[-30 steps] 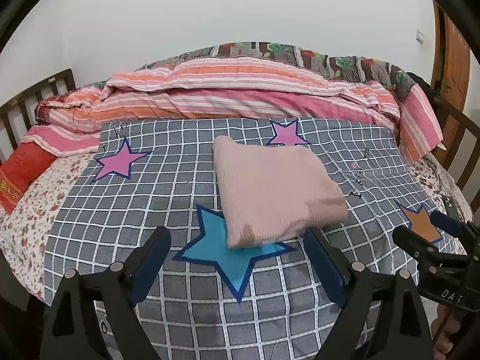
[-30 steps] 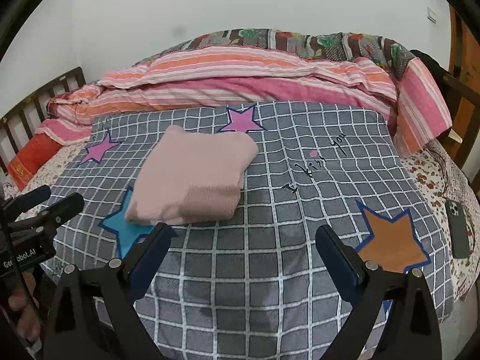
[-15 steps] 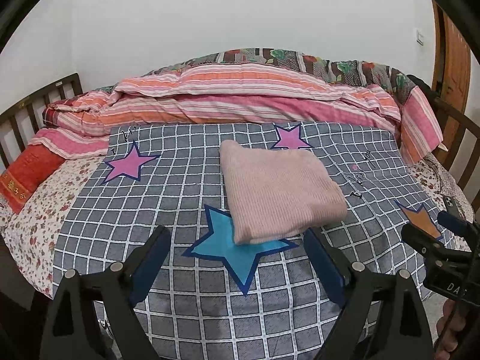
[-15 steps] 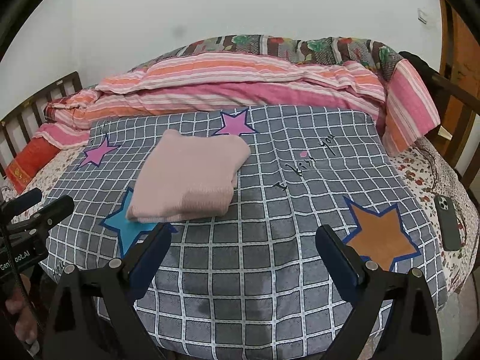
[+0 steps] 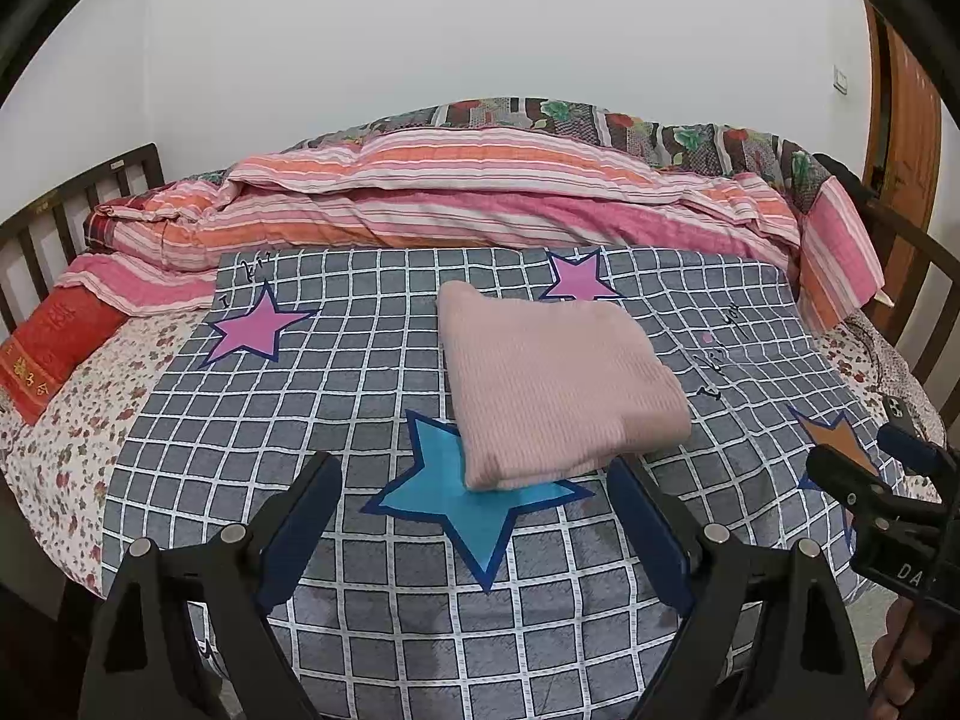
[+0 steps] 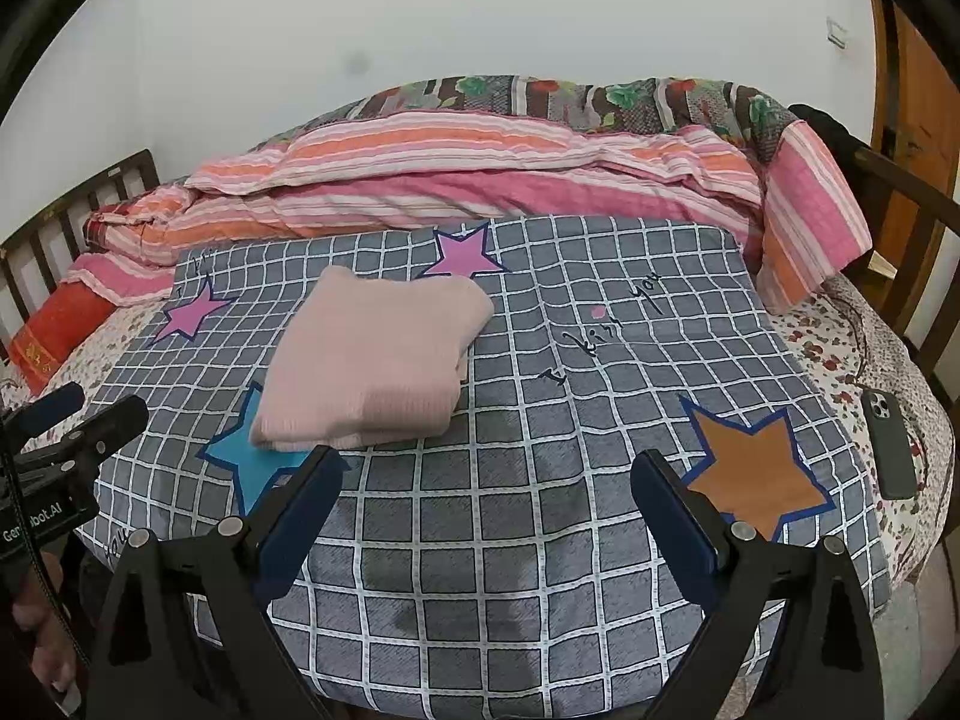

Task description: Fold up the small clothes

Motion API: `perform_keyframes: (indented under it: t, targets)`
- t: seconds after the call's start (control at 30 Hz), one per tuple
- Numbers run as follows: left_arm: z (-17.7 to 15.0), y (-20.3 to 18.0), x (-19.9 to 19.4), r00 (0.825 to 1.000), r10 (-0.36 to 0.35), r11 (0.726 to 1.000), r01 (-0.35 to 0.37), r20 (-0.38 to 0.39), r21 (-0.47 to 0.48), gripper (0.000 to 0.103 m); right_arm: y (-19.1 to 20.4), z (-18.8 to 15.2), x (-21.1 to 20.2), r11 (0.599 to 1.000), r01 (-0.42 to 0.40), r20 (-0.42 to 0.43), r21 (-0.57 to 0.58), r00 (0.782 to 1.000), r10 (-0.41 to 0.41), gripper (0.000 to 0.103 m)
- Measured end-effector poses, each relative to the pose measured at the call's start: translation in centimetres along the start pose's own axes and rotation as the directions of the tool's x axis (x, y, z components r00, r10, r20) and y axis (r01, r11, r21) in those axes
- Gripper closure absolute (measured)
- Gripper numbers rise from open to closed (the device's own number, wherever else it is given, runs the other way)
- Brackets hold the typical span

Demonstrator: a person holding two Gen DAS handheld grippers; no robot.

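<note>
The pink garment [image 5: 555, 381] lies folded into a thick, roughly square pad on the grey checked sheet [image 5: 300, 420], its near corner overlapping the blue star [image 5: 468, 504] and its far edge close to a pink star [image 5: 576, 282]. It looks like a soft ribbed knit: light, limp, likely to sag and unfold if lifted by one corner, and not slippery against the cotton under it. The layers show at the near-right edge in the right wrist view [image 6: 372, 372], where they stack loosely. For any further handling I would pinch through all the layers at once along a folded edge, ideally with both claws at opposite sides so the pad keeps its shape. The left gripper [image 5: 474, 510] stands released, jaws wide with nothing between them, hovering just short of the garment's near edge. The right gripper [image 6: 486, 510] is likewise spread and empty, over bare sheet to the right of the garment. Around it there is little to obstruct: the striped quilt [image 5: 480, 198] is piled well beyond, at the far side of the bed. A red cushion [image 5: 54, 348] sits far left. A phone [image 6: 891, 444] lies on the floral bedding at the right edge, well apart. The fold itself appears finished.
</note>
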State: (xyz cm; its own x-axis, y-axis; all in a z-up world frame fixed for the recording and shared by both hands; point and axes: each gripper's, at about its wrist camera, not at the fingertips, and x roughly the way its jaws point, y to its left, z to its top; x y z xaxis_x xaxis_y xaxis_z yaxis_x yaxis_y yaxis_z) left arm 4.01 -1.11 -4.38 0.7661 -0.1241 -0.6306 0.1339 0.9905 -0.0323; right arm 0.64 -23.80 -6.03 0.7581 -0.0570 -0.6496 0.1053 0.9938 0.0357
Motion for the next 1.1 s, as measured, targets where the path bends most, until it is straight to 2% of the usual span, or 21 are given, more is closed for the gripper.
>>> perform_keyframes:
  t: [1.1]
  targets:
    - [0.0, 1.5, -1.4, 1.000, 0.016, 1.000, -0.016, 0.021, -0.021, 0.013, 0.5, 0.3, -0.9, 1.000, -0.002, 0.012, 0.001, 1.000, 0.002, 0.008]
